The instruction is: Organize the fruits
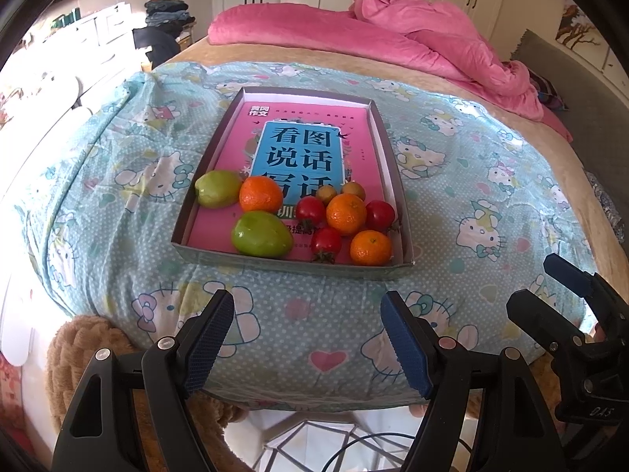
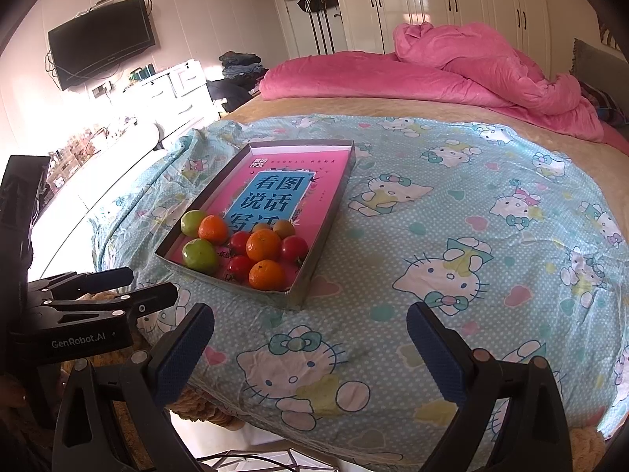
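On the bed, over a pale blue cartoon-cat sheet (image 1: pixel 452 204), sits a shallow grey cardboard tray (image 1: pixel 387 145) with a pink book (image 1: pixel 302 149) lying flat inside it. All the fruit is gathered at the near end of the tray, on top of the book. Two green fruits lie to the left: one (image 1: pixel 218 188) against the left wall, the other (image 1: pixel 261 234) nearer the front edge. Three oranges are among them: one (image 1: pixel 260 194) just beside the farther green fruit, one (image 1: pixel 346 213) in the middle of the cluster, and one (image 1: pixel 370 247) in the front right corner. Three red tomatoes (image 1: pixel 310 212) are packed around the middle orange, touching it, and two small brownish-green fruits (image 1: pixel 353 190) sit just behind it. Nearer than the tray, the left claw (image 1: pixel 306 338) hangs above the sheet's edge with its blue-padded fingers spread apart and nothing between them. From the right wrist view, the right claw (image 2: pixel 310 348) is likewise spread wide and empty, over the sheet to the right of the tray's near corner, with the left claw showing at its left side. A rumpled pink blanket (image 1: pixel 412 39) lies across the far side of the bed, well apart from the tray, and white wardrobe doors (image 2: pixel 452 4) stand behind it.
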